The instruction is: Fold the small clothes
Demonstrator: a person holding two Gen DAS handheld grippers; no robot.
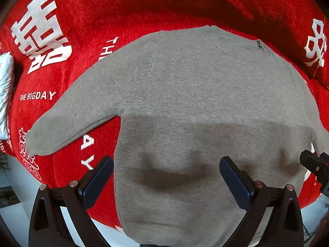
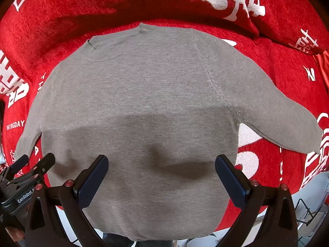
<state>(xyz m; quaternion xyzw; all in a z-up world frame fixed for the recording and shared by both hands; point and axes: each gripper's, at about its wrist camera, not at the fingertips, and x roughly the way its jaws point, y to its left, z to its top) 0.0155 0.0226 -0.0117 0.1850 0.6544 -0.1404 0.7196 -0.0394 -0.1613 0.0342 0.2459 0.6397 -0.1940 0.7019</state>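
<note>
While both grippers, left gripper (image 1: 166, 177) and right gripper (image 2: 162, 175), gape over the sweater (image 1: 205, 103), only the right view shows its right sleeve (image 2: 277, 119).

Both scenes are viewed from close above, looking forward and down along widely parted dark fingers. The grey knitted sweater (image 1: 205, 103) on the red plush cover with white lettering (image 1: 102, 10) is shared, seen from its hem side; each neighbouring gripper is caught at the frame edge.

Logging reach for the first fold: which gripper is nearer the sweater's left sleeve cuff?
Left. The left gripper hovers open over the grey sweater's hem, on the cuff's side; the right gripper hovers open farther across the hem.
</note>
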